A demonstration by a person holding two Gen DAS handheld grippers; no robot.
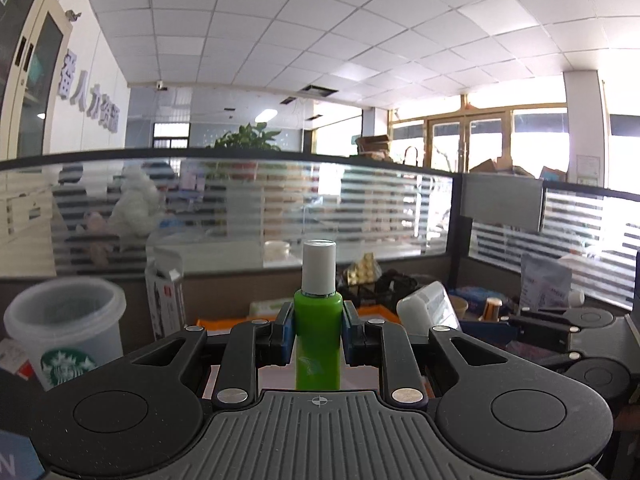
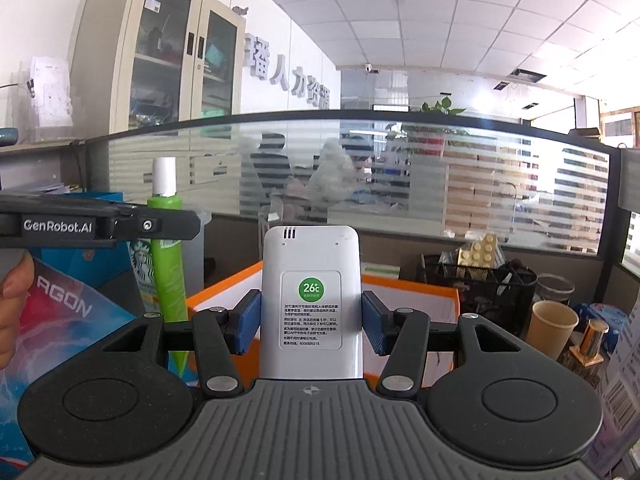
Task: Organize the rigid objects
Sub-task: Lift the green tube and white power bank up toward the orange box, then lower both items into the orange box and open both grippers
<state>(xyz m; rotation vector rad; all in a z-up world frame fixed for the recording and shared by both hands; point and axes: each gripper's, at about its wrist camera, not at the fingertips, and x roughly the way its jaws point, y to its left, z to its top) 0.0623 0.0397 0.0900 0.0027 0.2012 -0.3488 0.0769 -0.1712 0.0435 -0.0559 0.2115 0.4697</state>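
1. The left gripper (image 1: 318, 334) points nearly level across the desk, its blue pads (image 1: 285, 334) clamped on the sides of a green bottle (image 1: 318, 344) that stands upright between them.
2. The right gripper (image 2: 311, 322) is likewise held about level; its blue pads (image 2: 247, 322) grip both edges of a white remote control (image 2: 311, 280), held upright with its back facing the camera.
3. In the right wrist view the left gripper shows at the left, and a hand (image 2: 12, 300) appears at the left edge.
4. The bottle is smooth glossy plastic, cylindrical, with a tall white cap (image 1: 319, 266) and a faint leaf mark low on its body.
5. The remote is a rounded white plastic slab with small slots near its top and a label bearing a green circle and fine print.
6. An orange box (image 2: 412, 292) with pale inner walls sits just beyond the remote; a translucent Starbucks cup (image 1: 66, 328) stands near left, a paper cup (image 2: 551, 328) and a black mesh basket (image 2: 484, 292) to the right.
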